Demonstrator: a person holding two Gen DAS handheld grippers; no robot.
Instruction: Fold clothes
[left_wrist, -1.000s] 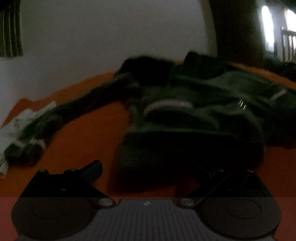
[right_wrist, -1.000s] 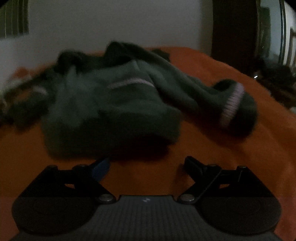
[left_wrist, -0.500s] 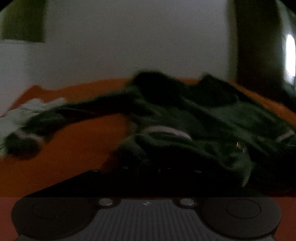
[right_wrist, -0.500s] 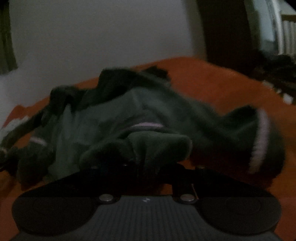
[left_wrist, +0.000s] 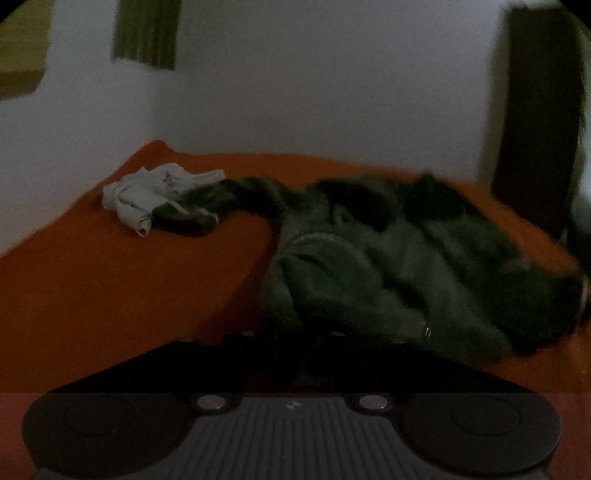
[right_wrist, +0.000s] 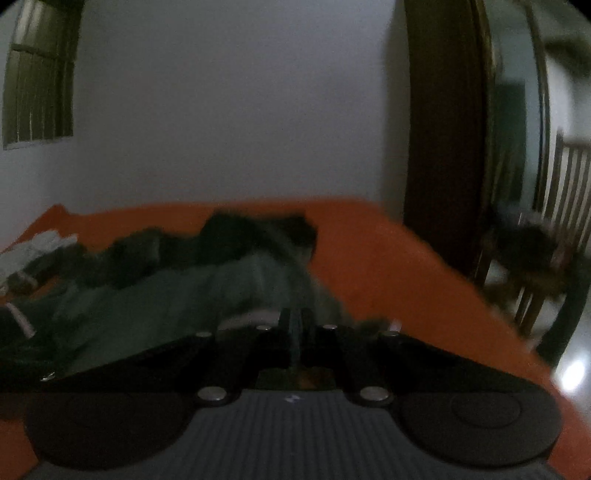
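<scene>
**Sweater pinched at the hem, both grippers on it**

Sweater (left_wrist: 388, 266) in the left wrist view is a dark green fleecy thing sprawled over the orange bed cover (left_wrist: 110, 288), with one sleeve (left_wrist: 236, 192) stretched out toward a crumpled white garment (left_wrist: 147, 195) near the far corner. The left gripper (left_wrist: 295, 350) is really dark down at the bottom edge. Its jaws sit close together and are easing apart a bit, and the near edge of the sweater runs right into them, so it looks like fabric is still pinched there, though the murk makes it hard to swear to.

Right wrist view is clearer. The right gripper (right_wrist: 295, 332) has its two fingers almost touching, with a thin strip of green cloth squeezed between them, and the body of the sweater trails off to the left across the bed. A wooden chair (right_wrist: 535, 277) stands off past the bed edge on the right.

Handling-wise I'd guess it's soft, floppy and a bit bulky, not slippery, so it'll sag and bunch anywhere it isn't held. The thick ribbed hem and cuffs look like the best spots to grab. One gripper at each hem corner seems like the way to keep it spread for a fold.
</scene>
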